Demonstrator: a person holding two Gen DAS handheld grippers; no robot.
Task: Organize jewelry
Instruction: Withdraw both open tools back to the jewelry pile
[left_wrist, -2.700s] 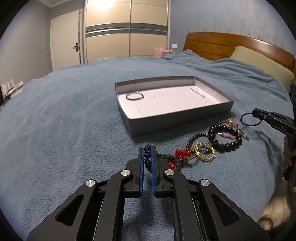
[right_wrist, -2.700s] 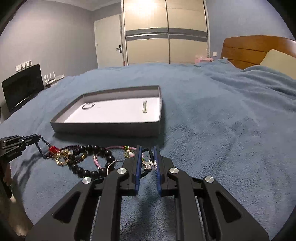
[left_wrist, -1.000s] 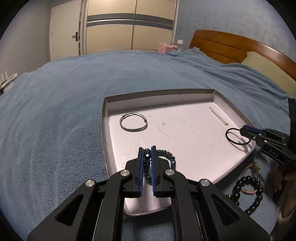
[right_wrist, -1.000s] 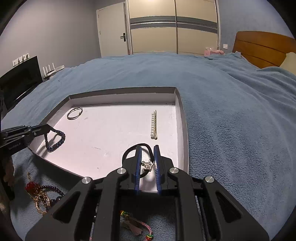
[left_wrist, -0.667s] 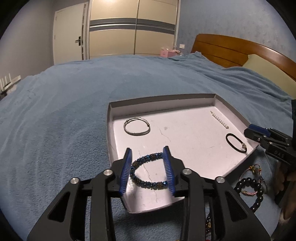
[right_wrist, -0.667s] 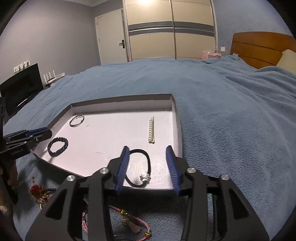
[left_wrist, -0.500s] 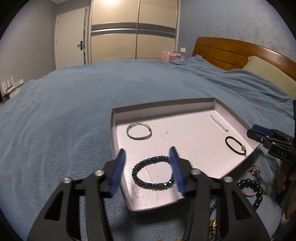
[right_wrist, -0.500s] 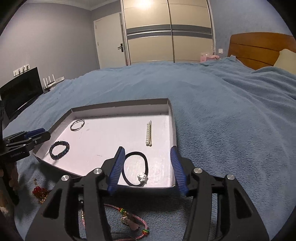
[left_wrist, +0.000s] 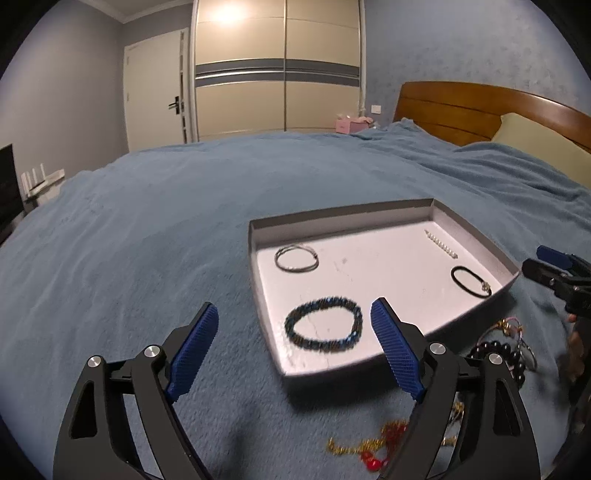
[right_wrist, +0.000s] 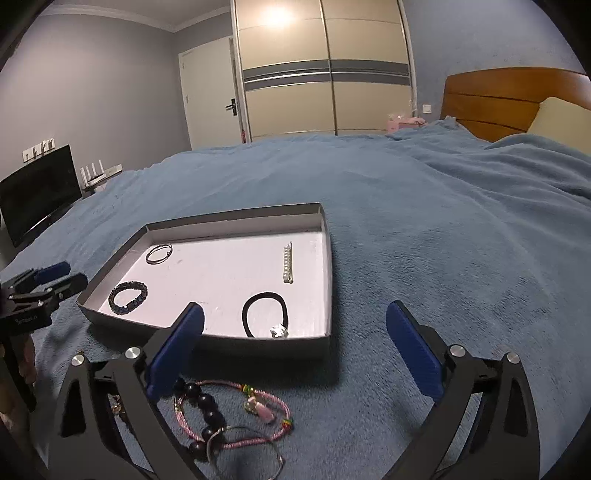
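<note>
A shallow grey box (left_wrist: 266, 295) (right_wrist: 258, 343) lies on the blue blanket. In it are a dark blue bead bracelet (left_wrist: 324, 329) (right_wrist: 128, 292), a black hair tie with a charm (left_wrist: 471, 281) (right_wrist: 265, 314), a silver bangle (left_wrist: 296, 257) (right_wrist: 159, 253) and a pearl strip (left_wrist: 441, 244) (right_wrist: 287, 267). My left gripper (left_wrist: 295, 350) is open and empty, held near the box's front left corner. My right gripper (right_wrist: 295, 350) is open and empty, near its front right corner. Loose jewelry lies in front of the box: a pink cord bracelet (right_wrist: 258, 406), black beads (left_wrist: 506, 354) (right_wrist: 205, 410) and a gold and red chain (left_wrist: 373, 446).
The blue blanket (left_wrist: 147, 221) covers the whole bed. A wooden headboard (left_wrist: 480, 110) and a pale pillow (left_wrist: 543, 144) are at the far right. A dark screen (right_wrist: 40, 192) stands at the left. Wardrobe doors (right_wrist: 325, 74) fill the far wall.
Both grippers opened and let go: the blue bracelet and the black hair tie now lie in the box. Both grippers have drawn back toward me and opened wider.
</note>
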